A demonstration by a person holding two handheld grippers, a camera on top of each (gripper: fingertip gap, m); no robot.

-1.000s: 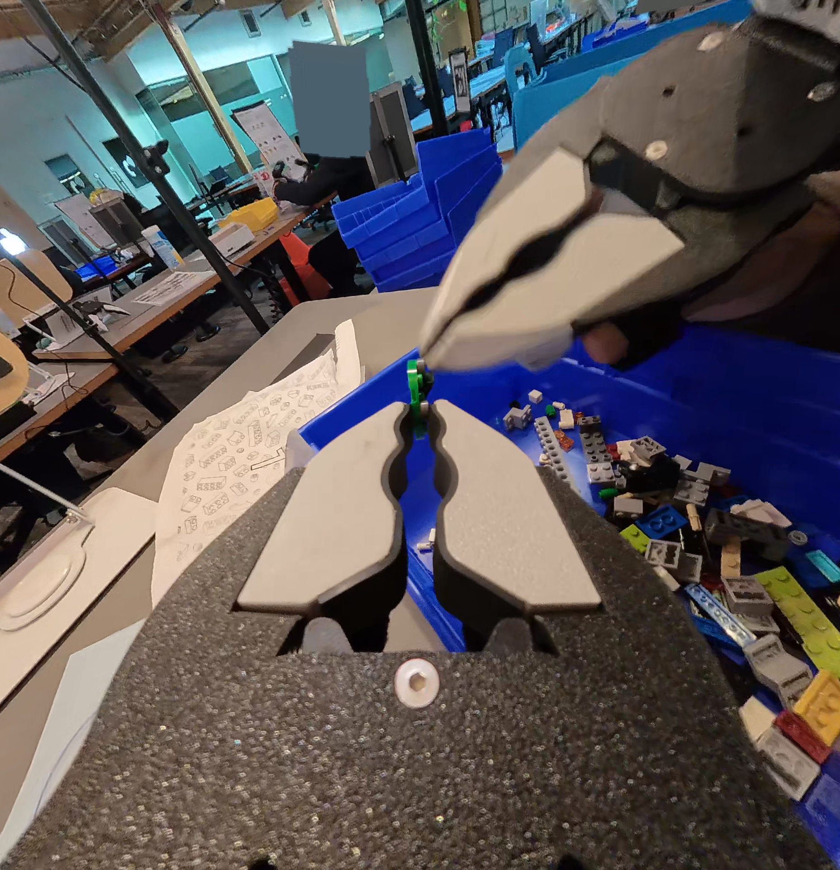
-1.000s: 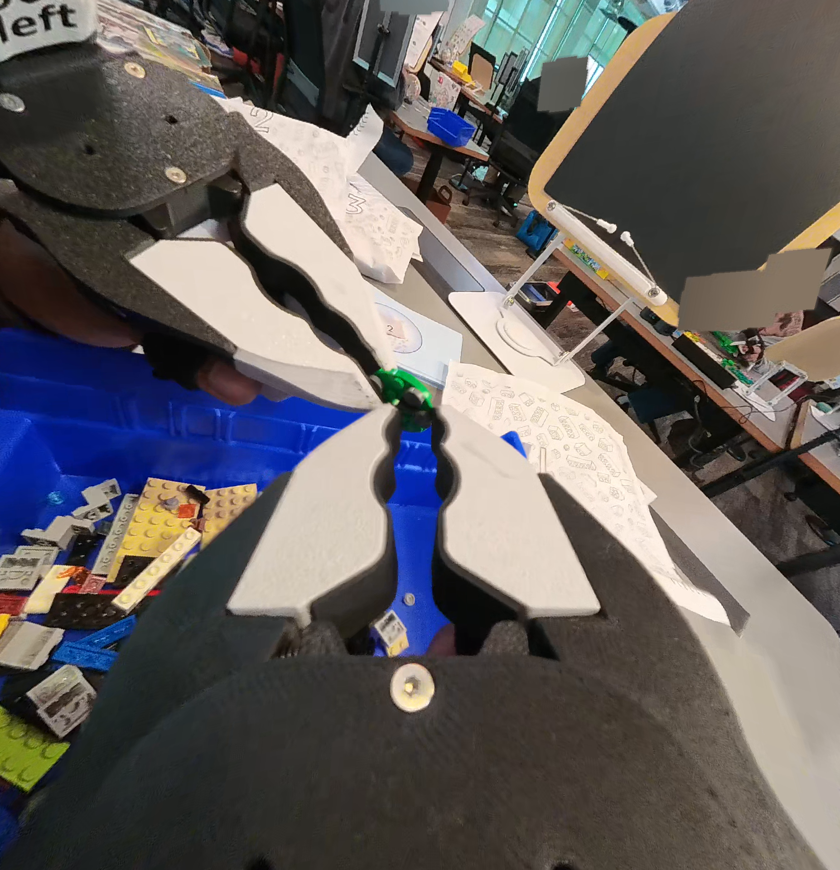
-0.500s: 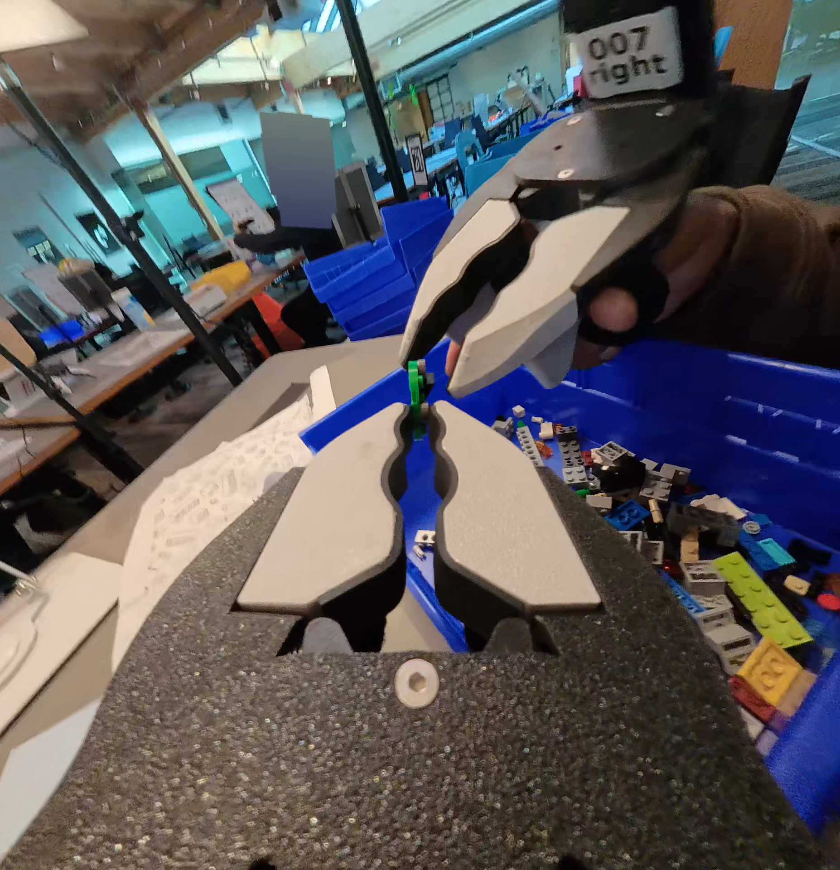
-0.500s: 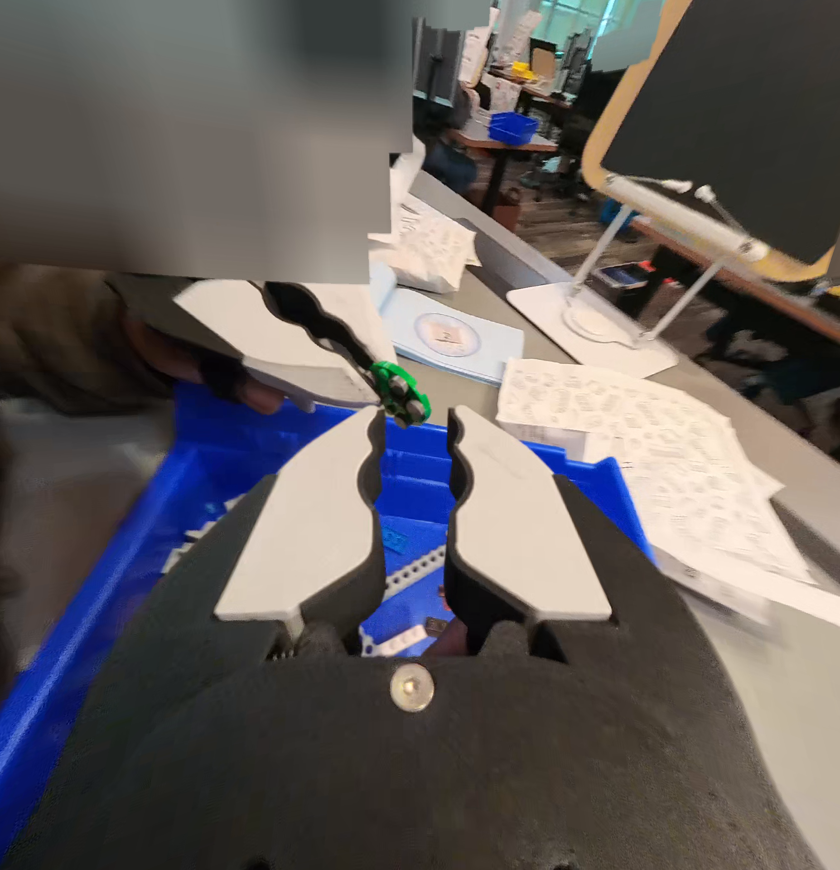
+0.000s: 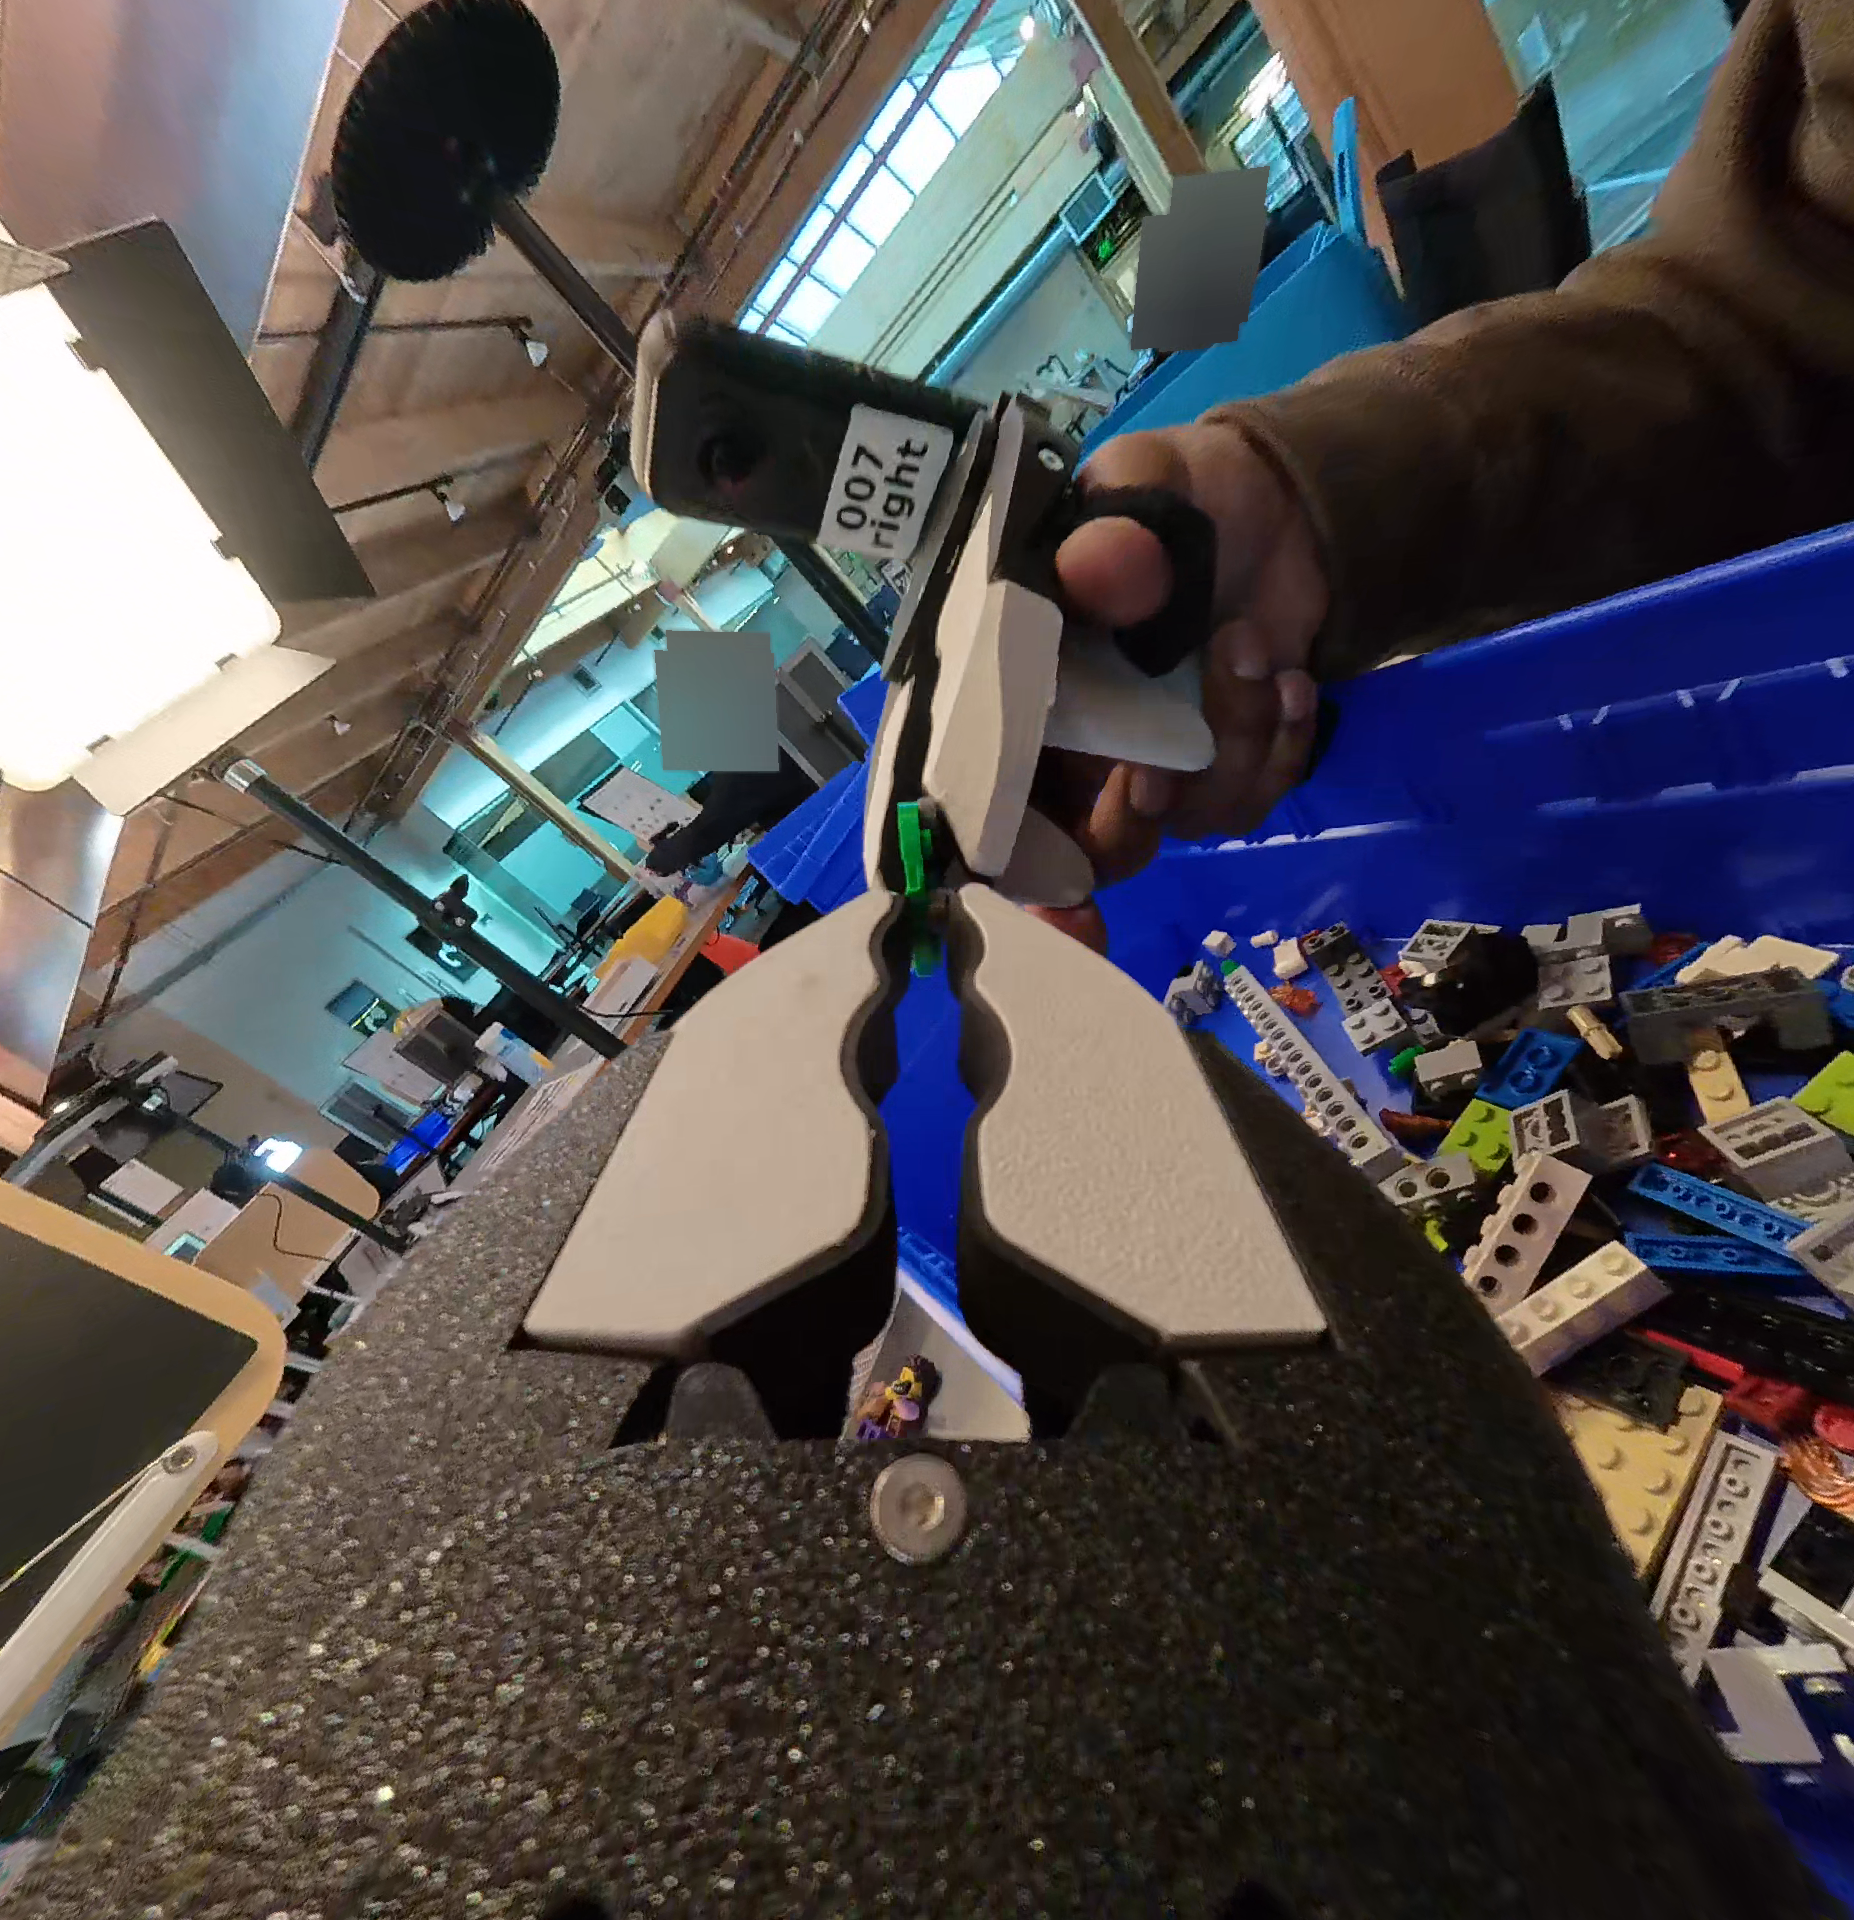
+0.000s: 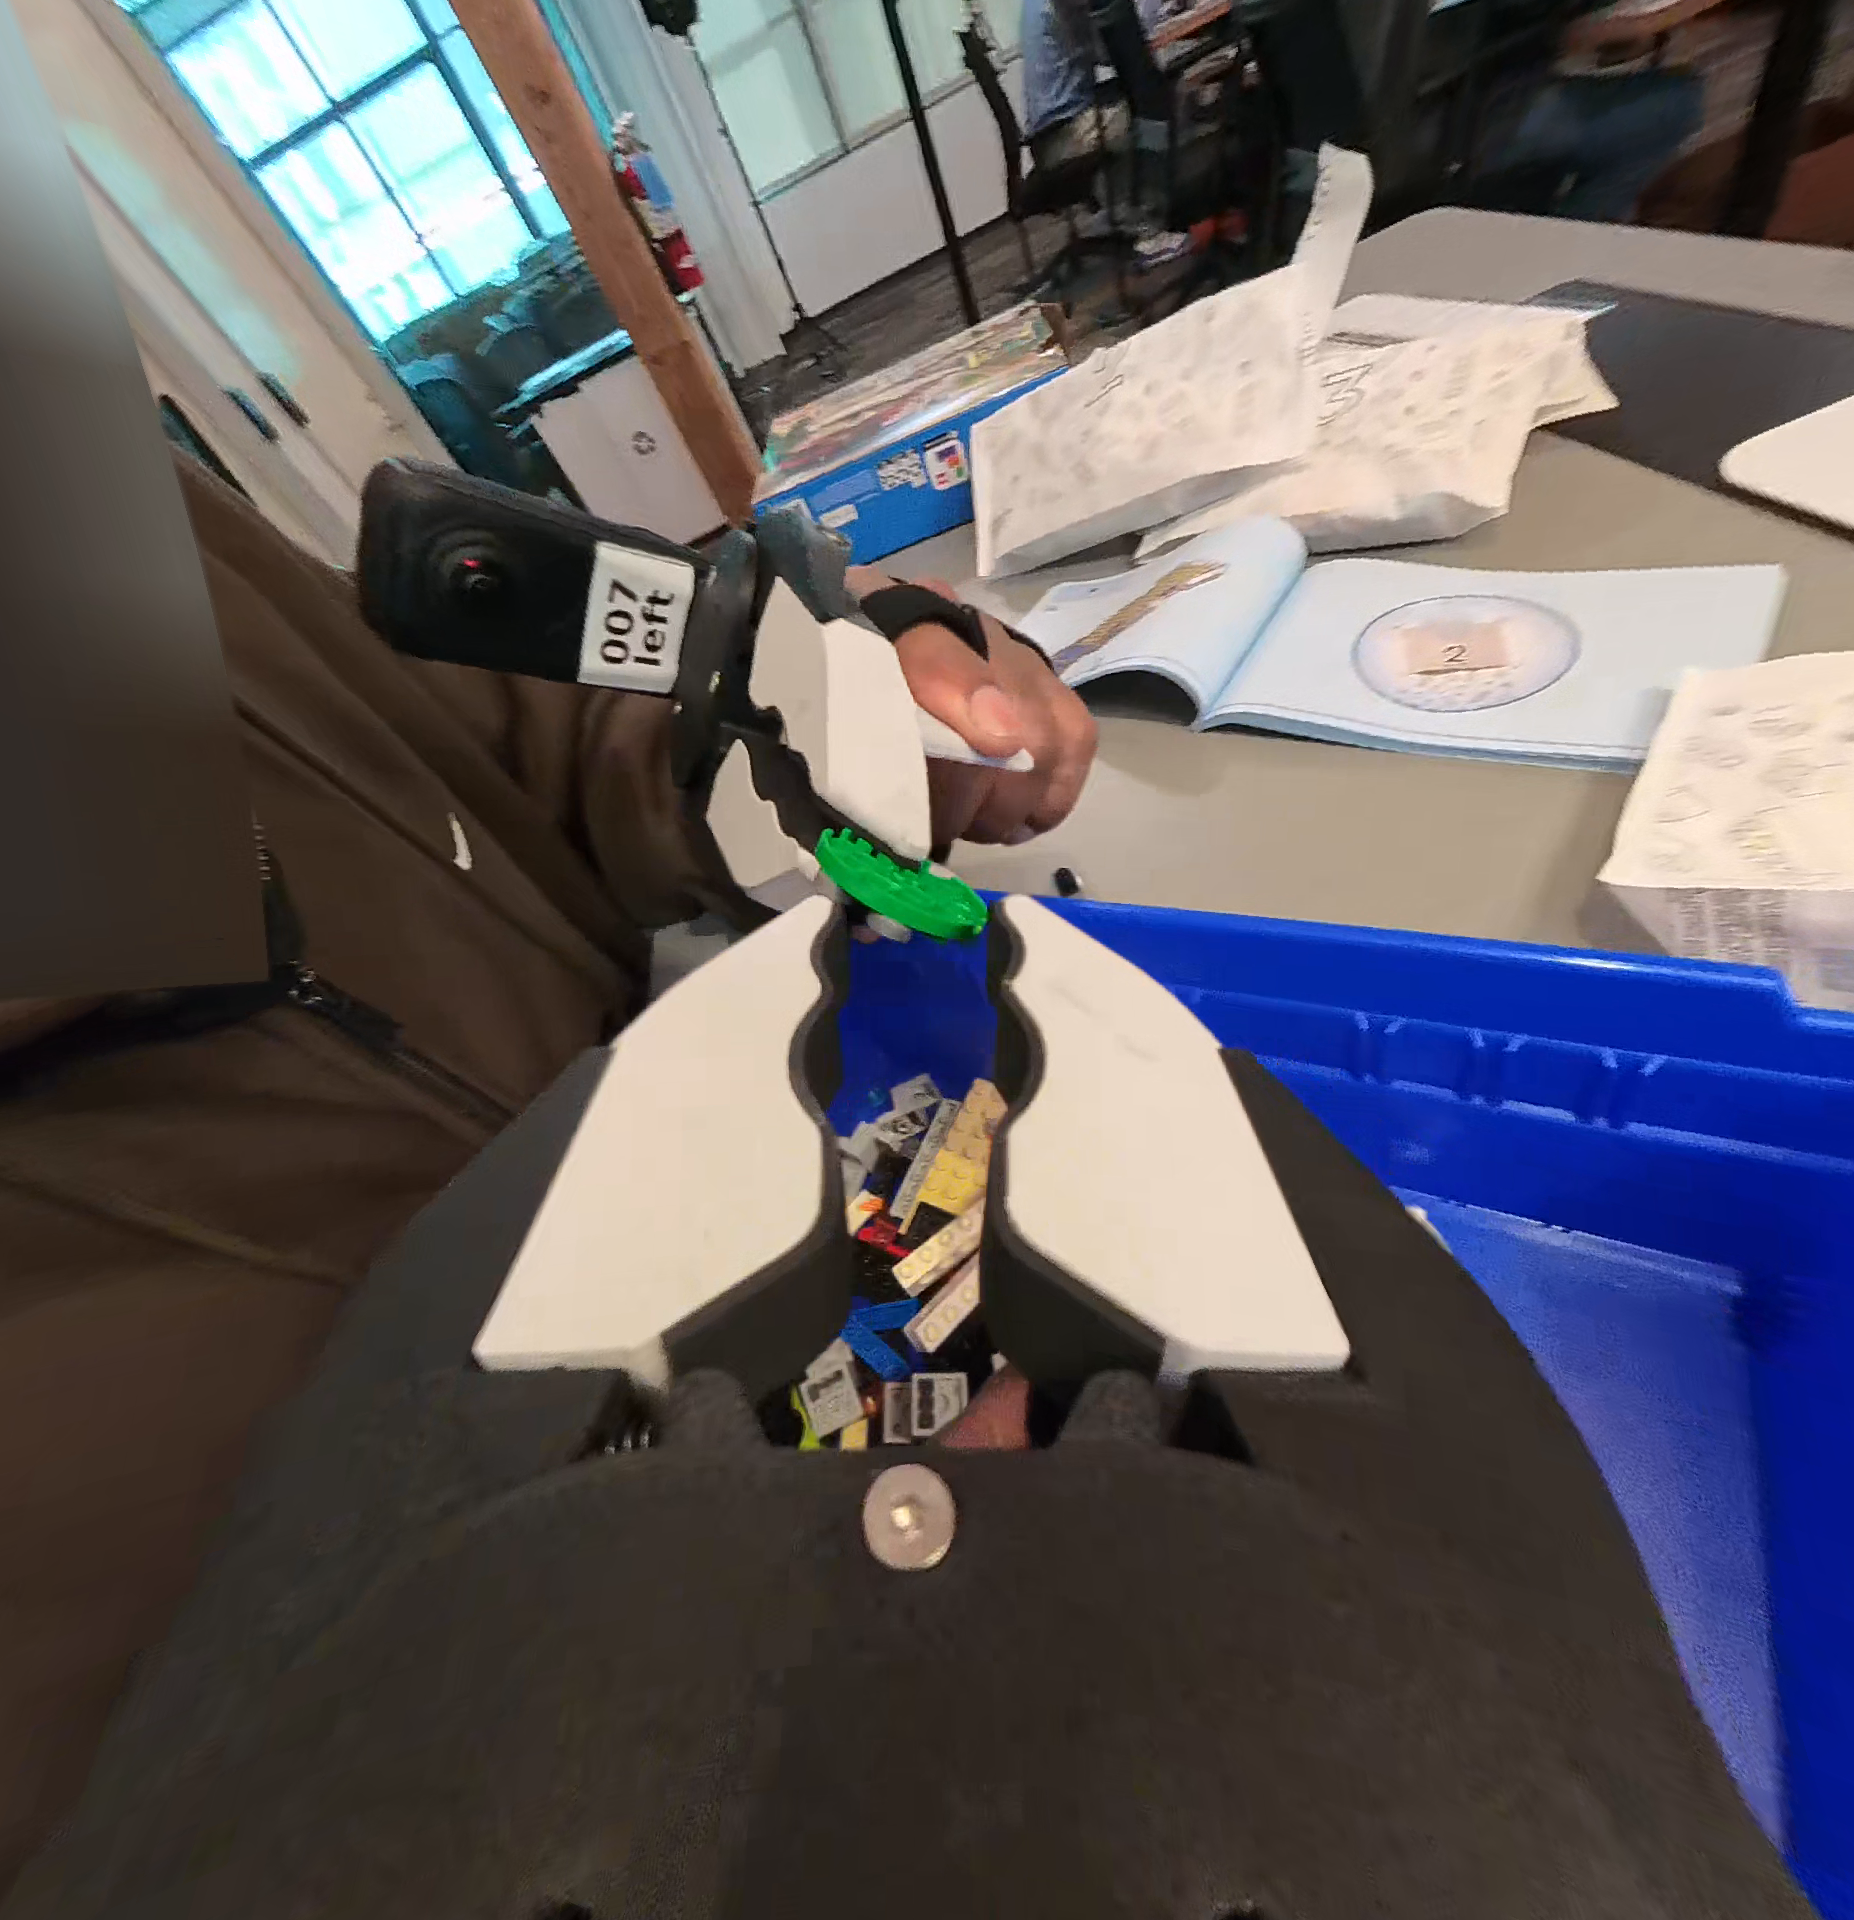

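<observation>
My left gripper [image 5: 918,909] is shut on a green round toothed plate [image 5: 910,852] that has small grey and dark parts on its underside. It holds the plate edge-on above the blue bin [image 5: 1525,790]. The right wrist view shows the same plate [image 6: 902,894] pinched in the left gripper [image 6: 871,868]. My right gripper [image 6: 918,914] is open, with the plate lying across the gap at its tips and its edge at the right fingertip [image 6: 1011,920]. In the left wrist view the right gripper [image 5: 933,873] comes down from above and straddles the plate's top.
The bin [image 6: 1422,1039] holds a heap of loose bricks [image 5: 1629,1164] in many colours. On the grey table behind it lie an open light-blue booklet [image 6: 1422,655], printed paper sheets [image 6: 1266,416] and a flat box [image 6: 902,436]. A person's hands and brown sleeves [image 5: 1525,416] hold both grippers. Left and right tips are no more than a few centimetres apart.
The right gripper opened wider, drew back a little, then returned so its tips flank the green plate. Both grippers tilted and turned. The left gripper kept its hold on the plate.
</observation>
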